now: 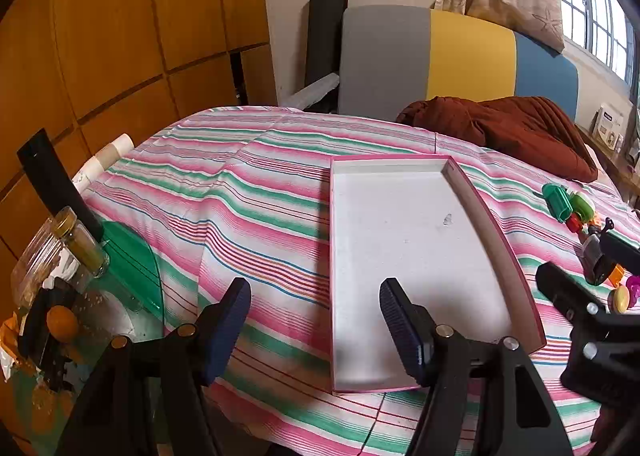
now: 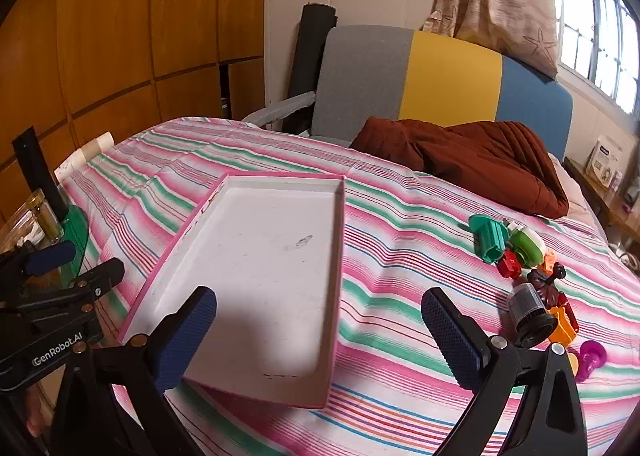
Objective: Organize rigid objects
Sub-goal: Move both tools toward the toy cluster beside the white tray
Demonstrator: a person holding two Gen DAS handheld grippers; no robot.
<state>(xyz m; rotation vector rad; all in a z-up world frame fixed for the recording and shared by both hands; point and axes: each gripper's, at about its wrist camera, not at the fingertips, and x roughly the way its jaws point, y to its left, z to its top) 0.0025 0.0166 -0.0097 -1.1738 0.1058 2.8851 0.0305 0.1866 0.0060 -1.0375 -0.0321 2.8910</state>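
A shallow rectangular white tray with a pink rim [image 2: 260, 280] lies empty on the pink, green and white striped bedspread [image 2: 400, 256]. To its right sits a cluster of small plastic toys [image 2: 520, 256], among them a teal ribbed piece [image 2: 490, 242] and a black-and-grey cylinder [image 2: 530, 314]. The left gripper [image 1: 314, 320] and right gripper [image 2: 320, 332] hover near, jaws spread wide, holding nothing. A crumpled rust-brown quilt [image 2: 480, 159] lies at the far side.

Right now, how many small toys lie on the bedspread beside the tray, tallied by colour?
Green: 2, teal toy, lime-and-white toy
Red: 1
Dark brown: 1
Black cylinder: 1
Orange: 1
Magenta: 1
Total: 7 clearly visible; more may be hidden.
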